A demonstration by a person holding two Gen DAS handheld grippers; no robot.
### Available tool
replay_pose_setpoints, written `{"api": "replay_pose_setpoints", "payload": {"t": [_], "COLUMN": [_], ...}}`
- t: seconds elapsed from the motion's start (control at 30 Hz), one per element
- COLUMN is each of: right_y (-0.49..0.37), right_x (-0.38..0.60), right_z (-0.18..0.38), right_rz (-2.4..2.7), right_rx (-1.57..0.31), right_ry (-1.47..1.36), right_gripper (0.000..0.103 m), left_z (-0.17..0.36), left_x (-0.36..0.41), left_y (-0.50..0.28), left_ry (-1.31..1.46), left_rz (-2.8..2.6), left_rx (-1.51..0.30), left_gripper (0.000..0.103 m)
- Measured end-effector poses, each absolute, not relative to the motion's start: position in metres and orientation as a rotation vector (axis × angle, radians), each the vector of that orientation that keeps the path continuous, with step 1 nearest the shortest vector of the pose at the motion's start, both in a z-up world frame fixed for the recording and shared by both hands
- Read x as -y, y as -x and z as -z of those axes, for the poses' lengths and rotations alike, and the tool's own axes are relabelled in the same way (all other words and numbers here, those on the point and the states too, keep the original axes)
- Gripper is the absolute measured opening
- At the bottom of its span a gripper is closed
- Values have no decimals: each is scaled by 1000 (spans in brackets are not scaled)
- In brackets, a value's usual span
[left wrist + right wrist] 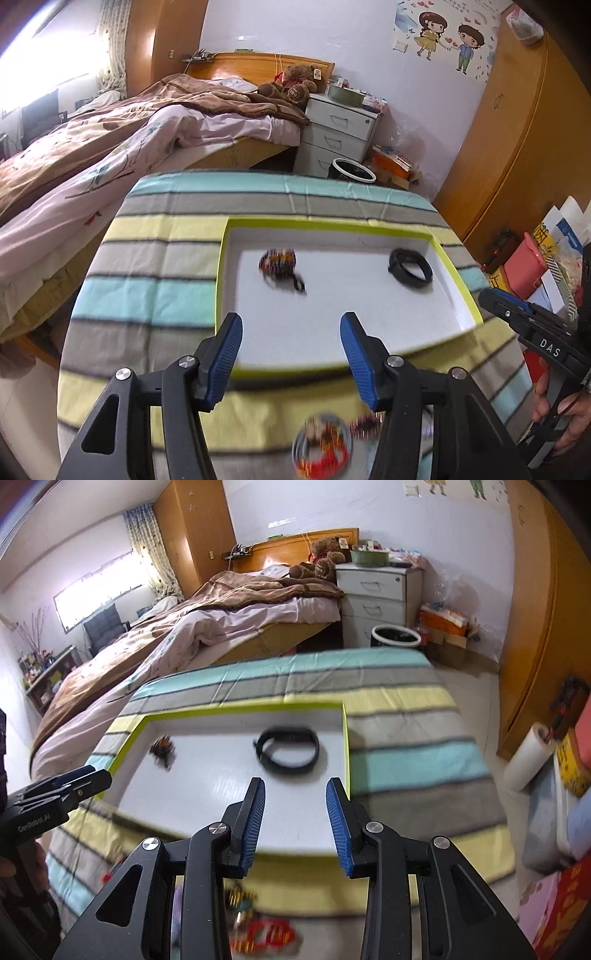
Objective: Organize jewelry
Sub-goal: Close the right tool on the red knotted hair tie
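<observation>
A shallow white tray with a yellow-green rim point(458, 280) point(345, 738) lies on a striped cloth. In it lie a black band point(410, 271) point(290, 751) at the right and a dark beaded bracelet point(279, 264) point(162, 749) at the left. My left gripper point(291, 328) is open and empty above the tray's near edge. My right gripper point(295, 797) is open and empty, above the tray's near part, short of the black band. Loose jewelry lies on the cloth under the grippers: a red and gold piece point(321, 446) point(266, 934) and a small beaded piece point(365, 424), all blurred.
The striped cloth point(147, 295) point(406, 746) covers a small table. A bed point(110, 147) stands at the left, a white drawer unit point(340, 133) and a bin point(352, 173) behind. Boxes point(524, 266) and a paper roll point(528, 757) stand at the right.
</observation>
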State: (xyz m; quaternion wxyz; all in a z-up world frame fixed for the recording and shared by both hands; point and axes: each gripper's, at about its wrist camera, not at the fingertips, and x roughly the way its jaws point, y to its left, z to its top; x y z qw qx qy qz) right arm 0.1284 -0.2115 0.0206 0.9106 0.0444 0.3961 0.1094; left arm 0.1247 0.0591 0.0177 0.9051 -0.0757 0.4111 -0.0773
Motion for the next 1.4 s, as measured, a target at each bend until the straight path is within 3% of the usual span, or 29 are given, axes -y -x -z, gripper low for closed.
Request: {"api": "replay_pose_setpoints", "payload": {"t": [0.33, 0.5, 1.4], "right_y": [-72, -56, -44], "right_x": [212, 207, 200], "right_z": [-6, 9, 37], "right_rz": [-243, -248, -179], "right_rx": [-862, -894, -912], "right_ry": [-125, -137, -42], "right_gripper": [36, 44, 45], "left_z": [-14, -10, 13], "left_x": [-68, -73, -70], "left_y": [-71, -53, -42], "left_ry": [187, 211, 234], "left_rz": [159, 161, 173], "left_rx": [-843, -845, -912], "left_gripper": [55, 55, 57]}}
